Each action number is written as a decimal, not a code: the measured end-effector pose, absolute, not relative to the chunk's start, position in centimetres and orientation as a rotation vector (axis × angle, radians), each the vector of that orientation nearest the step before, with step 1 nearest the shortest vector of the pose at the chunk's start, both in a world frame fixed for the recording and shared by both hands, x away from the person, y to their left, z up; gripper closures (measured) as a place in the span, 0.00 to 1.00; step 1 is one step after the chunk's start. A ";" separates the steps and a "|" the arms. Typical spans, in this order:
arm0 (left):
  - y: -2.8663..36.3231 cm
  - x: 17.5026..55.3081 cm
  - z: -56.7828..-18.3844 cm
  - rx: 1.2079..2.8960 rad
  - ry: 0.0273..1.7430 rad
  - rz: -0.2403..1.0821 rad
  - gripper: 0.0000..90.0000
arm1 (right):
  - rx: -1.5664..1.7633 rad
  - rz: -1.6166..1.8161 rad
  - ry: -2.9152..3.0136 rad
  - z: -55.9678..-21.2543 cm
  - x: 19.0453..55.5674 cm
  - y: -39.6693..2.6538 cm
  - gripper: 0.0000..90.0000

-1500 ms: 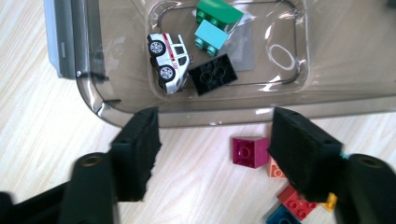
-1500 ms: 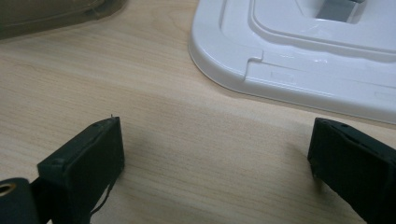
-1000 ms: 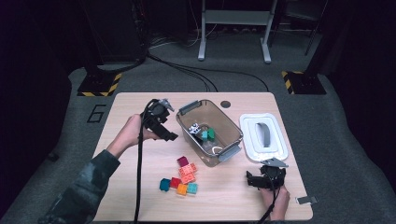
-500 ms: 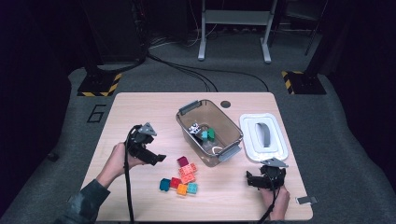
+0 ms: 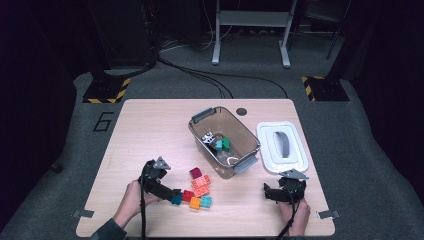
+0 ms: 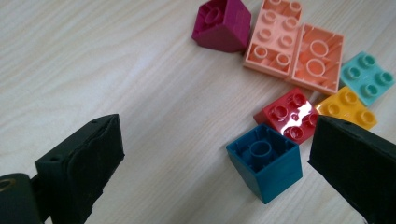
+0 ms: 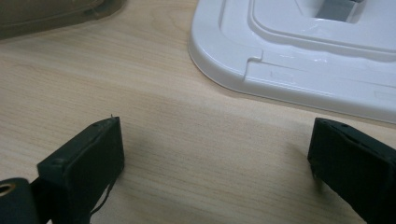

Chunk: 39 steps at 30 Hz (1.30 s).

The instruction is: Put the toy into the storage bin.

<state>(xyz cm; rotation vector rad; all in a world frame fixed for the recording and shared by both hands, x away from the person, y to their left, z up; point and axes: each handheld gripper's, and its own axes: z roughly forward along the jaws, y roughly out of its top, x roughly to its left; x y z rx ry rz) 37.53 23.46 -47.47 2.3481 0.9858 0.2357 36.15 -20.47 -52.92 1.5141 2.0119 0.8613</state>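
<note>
Left hand-held gripper (image 6: pixel 212 154) dropped to blocks – jaws just opened wide, teal block (image 6: pixel 265 161) between, ungripped.

A large dark numeral "6" (image 5: pixel 102 122) is marked near the far left corner of the pale wooden desk (image 5: pixel 150 130).

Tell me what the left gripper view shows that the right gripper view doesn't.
Left gripper view: a cluster of bricks, with the teal brick lying on its side between the open jaws of the left gripper, then a red brick, yellow brick, two orange bricks and a maroon brick. These jaws have just been opening, untouched by the teal brick.

Right gripper view: the white lid and a corner of the bin, with the right gripper open over bare wood.

Both: the wooden table and black jaws set wide.
</note>
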 end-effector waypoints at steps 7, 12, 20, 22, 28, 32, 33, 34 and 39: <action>22.8 35.6 -49.0 2.345 1.008 0.298 0.06 | 1.515 0.862 2.011 -52.9 36.1 -20.5 0.03; 22.4 34.9 -50.0 2.354 1.006 0.334 0.08 | 1.515 0.861 2.011 -52.9 36.1 -20.5 0.03; 23.7 34.9 -50.9 2.352 1.023 0.339 0.17 | 1.516 0.861 2.011 -52.9 36.1 -20.5 0.03; 24.0 35.0 -50.9 2.344 1.014 0.359 0.21 | 1.516 0.861 2.011 -52.9 36.1 -20.5 0.03; 23.9 34.7 -50.5 2.336 0.959 0.363 0.29 | 1.515 0.861 2.010 -52.9 36.1 -20.5 0.03; 23.5 34.5 -50.3 2.326 0.930 0.364 0.40 | 1.516 0.860 2.010 -52.9 36.1 -20.5 0.03; 23.5 34.5 -50.2 2.332 0.927 0.372 0.44 | 1.515 0.860 2.010 -52.9 36.1 -20.5 0.03; 23.4 34.5 -50.3 2.335 0.925 0.368 0.48 | 1.516 0.860 2.010 -52.9 36.1 -20.5 0.03; 23.5 34.4 -50.3 2.343 0.911 0.356 0.65 | 1.516 0.860 2.010 -52.9 36.1 -20.5 0.03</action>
